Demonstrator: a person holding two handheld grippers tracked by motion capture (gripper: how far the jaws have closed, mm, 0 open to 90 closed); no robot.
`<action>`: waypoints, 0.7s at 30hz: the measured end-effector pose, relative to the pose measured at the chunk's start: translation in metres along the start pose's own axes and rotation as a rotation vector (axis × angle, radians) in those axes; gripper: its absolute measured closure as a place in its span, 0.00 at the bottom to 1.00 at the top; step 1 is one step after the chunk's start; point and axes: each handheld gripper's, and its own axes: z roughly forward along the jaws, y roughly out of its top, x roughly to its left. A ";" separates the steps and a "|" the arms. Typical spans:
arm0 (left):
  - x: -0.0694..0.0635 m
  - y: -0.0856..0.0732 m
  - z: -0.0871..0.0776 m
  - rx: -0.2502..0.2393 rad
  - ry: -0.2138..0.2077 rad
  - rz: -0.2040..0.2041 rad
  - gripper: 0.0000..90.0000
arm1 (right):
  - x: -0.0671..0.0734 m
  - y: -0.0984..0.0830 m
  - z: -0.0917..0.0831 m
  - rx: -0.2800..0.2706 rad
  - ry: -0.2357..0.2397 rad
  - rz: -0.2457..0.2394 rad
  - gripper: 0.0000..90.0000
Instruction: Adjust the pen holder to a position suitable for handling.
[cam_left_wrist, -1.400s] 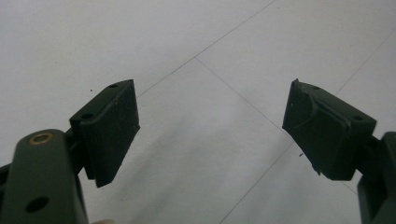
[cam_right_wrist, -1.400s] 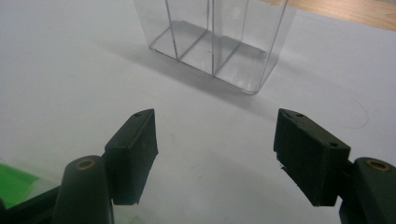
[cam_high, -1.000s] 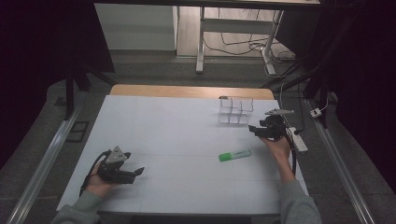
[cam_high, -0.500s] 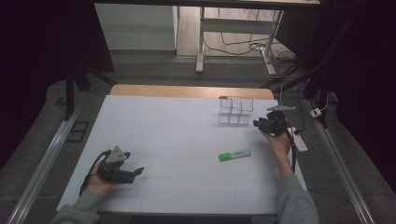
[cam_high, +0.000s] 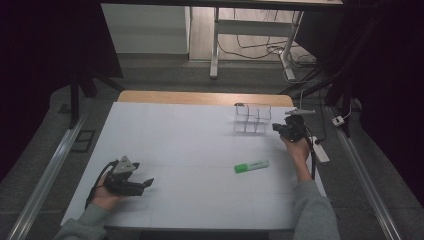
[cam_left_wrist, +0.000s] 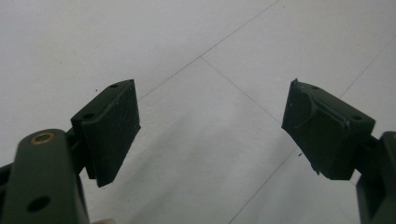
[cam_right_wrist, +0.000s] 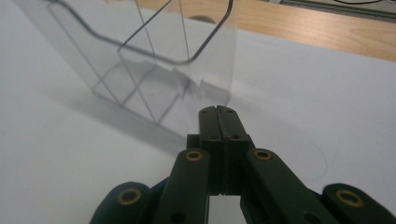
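Since the earlier frames, the right claw (cam_high: 278, 128) has been closing and now stands with both pads pressed flat together, nothing between them, its tip just short of the clear plastic organizer (cam_high: 252, 118); in the right gripper view the shut right claw (cam_right_wrist: 218, 112) points at the near corner of that organizer (cam_right_wrist: 154, 60), close to its wall, though contact cannot be confirmed. That organizer stands upright at the far right of the white tabletop (cam_high: 190, 145), an open-topped box divided into compartments by thin clear partitions, all apparently empty. Judged from its thin transparent walls, it should be light, rigid and smooth, liable to slide or tip under a sideways push and possibly to crack under a hard pinch; the soundest hold would be on an upper rim or a partition edge, one pad inside and one outside, with moderate pressure. A green highlighter (cam_high: 251, 166) lies flat on the tabletop nearer the person, well apart from the organizer and from both claws. Further out, the left claw (cam_high: 146, 183) rests low at the near left of the tabletop, and its pads (cam_left_wrist: 112, 126) stand wide apart over bare surface, holding nothing.
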 end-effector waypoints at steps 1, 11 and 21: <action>0.000 0.000 0.000 0.003 -0.003 0.002 0.21 | -0.002 0.007 0.005 0.002 -0.005 0.006 0.99; 0.001 -0.001 0.000 -0.002 -0.008 0.002 0.21 | -0.008 0.026 0.016 -0.004 -0.002 0.023 0.99; 0.001 -0.002 0.000 0.003 -0.002 -0.001 0.21 | -0.015 0.023 0.025 -0.025 0.040 0.055 0.99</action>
